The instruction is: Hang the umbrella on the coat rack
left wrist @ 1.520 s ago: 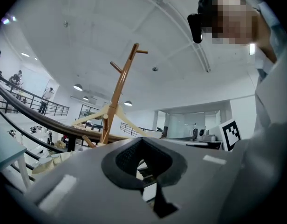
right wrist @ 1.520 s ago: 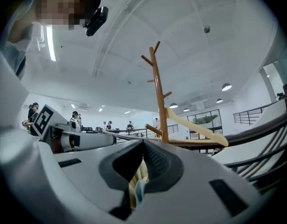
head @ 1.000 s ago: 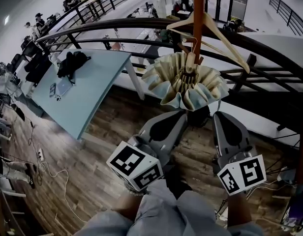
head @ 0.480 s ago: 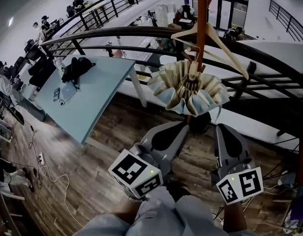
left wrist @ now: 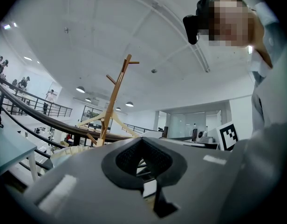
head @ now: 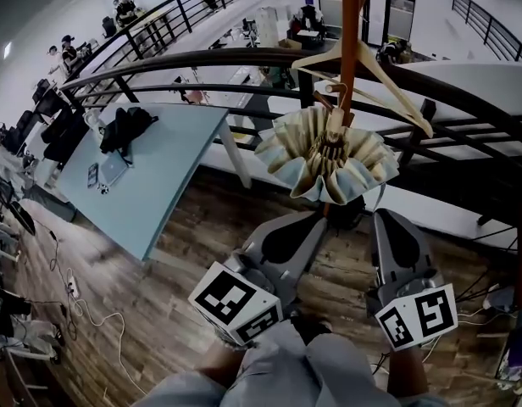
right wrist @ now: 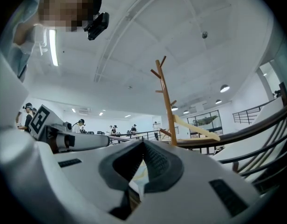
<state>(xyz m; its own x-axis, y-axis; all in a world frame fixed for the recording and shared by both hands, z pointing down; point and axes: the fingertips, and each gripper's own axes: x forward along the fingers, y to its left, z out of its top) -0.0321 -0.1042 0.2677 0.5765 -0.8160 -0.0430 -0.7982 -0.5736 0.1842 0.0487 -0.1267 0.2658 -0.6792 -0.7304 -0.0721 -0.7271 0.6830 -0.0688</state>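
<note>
The umbrella [head: 329, 155] hangs folded on the coat rack [head: 349, 24] just beyond both sets of jaws, its length running down the pole, with the left gripper [head: 314, 219] and right gripper [head: 381, 219] about equally near, both closed on nothing.

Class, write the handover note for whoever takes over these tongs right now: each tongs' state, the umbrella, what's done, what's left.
Left tongs: shut, empty, below the umbrella.
Right tongs: shut, empty, also below it.
Umbrella: hangs on the rack, touched by neither tongs.
Done: the hanging, it seems.
Left: check it holds, then draw back.
</note>
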